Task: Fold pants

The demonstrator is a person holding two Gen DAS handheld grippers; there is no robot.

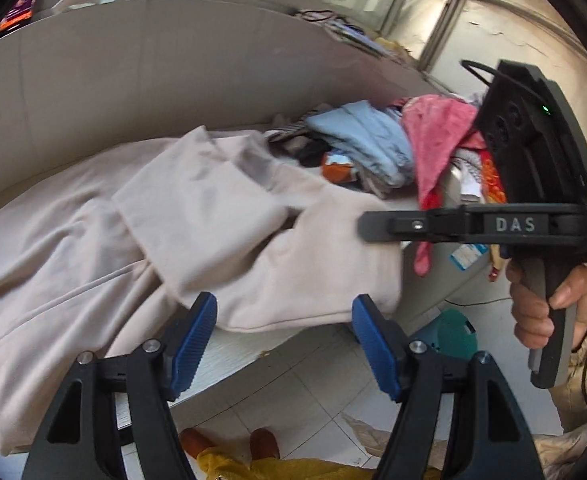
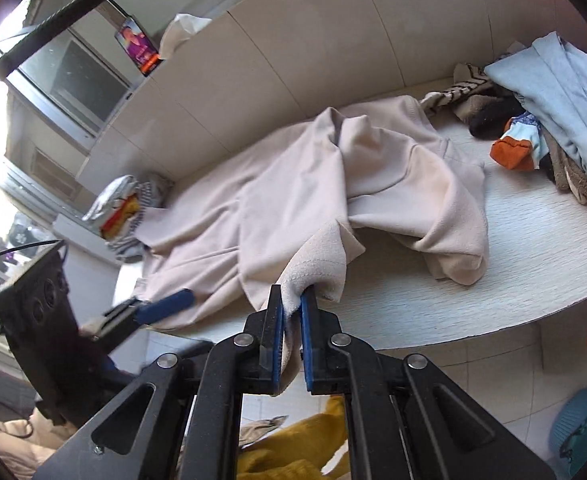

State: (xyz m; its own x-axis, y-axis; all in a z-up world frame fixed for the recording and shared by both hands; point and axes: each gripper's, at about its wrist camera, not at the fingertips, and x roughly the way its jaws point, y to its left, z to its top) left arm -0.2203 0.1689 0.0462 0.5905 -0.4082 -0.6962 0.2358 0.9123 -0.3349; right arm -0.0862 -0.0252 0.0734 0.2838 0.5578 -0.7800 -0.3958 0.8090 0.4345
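Observation:
Beige pants lie crumpled across a white wood-grain table. In the right wrist view my right gripper is shut on a fold of the pants at the table's front edge and holds it lifted. In the left wrist view a hand holds that right gripper, seen side-on with its tip against the cloth. My left gripper is open just in front of the pants' near hem, with nothing between its blue pads. From the right wrist view, the left gripper sits low at the pants' left edge.
A pile of clothes in light blue, pink and orange fills the table's right end. Folded striped items sit at its left end. A beige panel wall backs the table. On the tiled floor are a teal basket and a yellow garment.

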